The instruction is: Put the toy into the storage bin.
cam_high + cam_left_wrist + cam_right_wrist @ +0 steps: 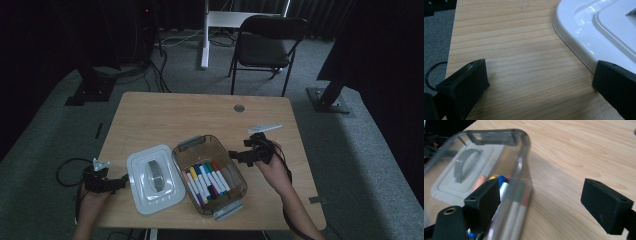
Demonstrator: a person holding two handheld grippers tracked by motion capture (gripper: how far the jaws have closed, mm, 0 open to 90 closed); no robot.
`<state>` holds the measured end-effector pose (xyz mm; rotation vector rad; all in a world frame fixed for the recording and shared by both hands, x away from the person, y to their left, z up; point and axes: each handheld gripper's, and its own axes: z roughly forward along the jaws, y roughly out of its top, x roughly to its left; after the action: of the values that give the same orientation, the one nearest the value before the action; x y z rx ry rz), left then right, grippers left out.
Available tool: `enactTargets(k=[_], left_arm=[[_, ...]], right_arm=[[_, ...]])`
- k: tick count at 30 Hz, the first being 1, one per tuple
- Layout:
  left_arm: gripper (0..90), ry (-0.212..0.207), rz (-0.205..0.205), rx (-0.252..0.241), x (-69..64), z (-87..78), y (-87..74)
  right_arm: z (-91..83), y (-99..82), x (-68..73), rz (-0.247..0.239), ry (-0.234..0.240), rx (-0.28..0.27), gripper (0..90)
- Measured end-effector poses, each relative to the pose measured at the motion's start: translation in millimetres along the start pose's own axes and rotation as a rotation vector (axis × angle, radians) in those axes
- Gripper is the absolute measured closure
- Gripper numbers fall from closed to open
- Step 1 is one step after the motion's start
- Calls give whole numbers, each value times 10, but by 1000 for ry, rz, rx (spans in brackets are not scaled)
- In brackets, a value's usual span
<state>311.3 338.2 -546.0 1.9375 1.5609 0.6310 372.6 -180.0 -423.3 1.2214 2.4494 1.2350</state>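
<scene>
Packing markers [207, 181]: box [239, 181] filled, white lid [141, 197] off beside it on the bench [165, 112].
My right tool [235, 155] and left tool [124, 181] gape empty; closing the lid remains.

Dim room, grey carpet [45, 150], black folding chair [265, 47].

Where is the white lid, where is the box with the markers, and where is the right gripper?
white lid [141, 192]: high view, flat near-left corner.
box with the markers [189, 144]: high view, grey latch on its far end.
right gripper [541, 202]: right gripper view, gap midway between its open jaws.
</scene>
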Motion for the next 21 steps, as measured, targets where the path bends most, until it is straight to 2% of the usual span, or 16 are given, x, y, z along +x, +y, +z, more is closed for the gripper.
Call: enactTargets(k=[7,9,15,19,21], left_arm=[[5,0,0,0,0,0,0],[5,0,0,0,0,0,0],[5,0,0,0,0,0,0],[5,0,0,0,0,0,0],[6,0,0,0,0,0,0]], right_arm=[[6,-140,-197,43,-50,-16,147],[50,-275,-297,45,-70,-9,147],[154,-442,-383,56,-102,1,153],[209,-537,-404,46,-118,9,153],[255,-652,-418,37,-137,11,152]])
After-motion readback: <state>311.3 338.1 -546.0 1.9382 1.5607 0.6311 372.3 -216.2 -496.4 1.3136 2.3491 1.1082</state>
